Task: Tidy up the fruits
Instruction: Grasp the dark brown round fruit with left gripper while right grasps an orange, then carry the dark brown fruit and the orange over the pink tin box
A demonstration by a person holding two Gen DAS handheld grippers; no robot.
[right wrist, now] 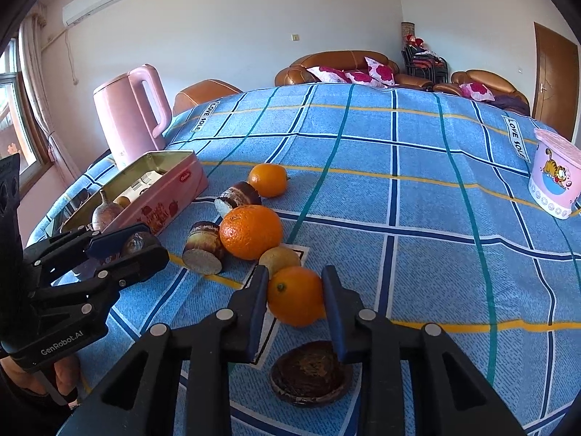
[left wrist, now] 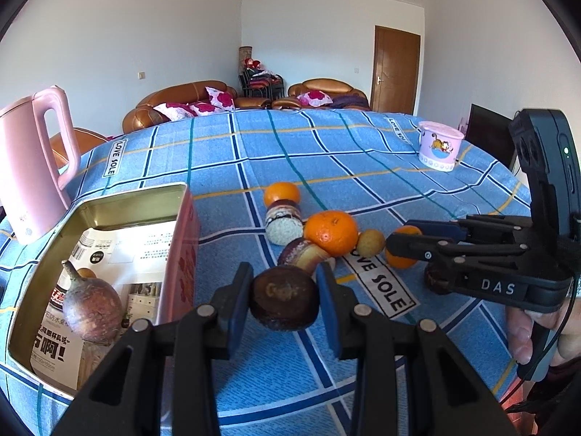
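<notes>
Hidden and cut-off parts

In the tin box (left wrist: 109, 210), printed paper (left wrist: 120, 254) hides the floor; the pink kettle (left wrist: 32, 167) beside it is cropped left.

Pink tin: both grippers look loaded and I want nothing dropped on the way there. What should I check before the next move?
1. Left gripper grips the dark round fruit on both sides: ok.
2. Right gripper closed on the small orange: cannot tell; fingers flank it, contact unclear.
3. Pink tin open with free space: ok; one purple-brown fruit inside.
4. Large orange apart from the held orange: ok.
5. Yellowish fruit apart from the held orange: not ok.
</notes>
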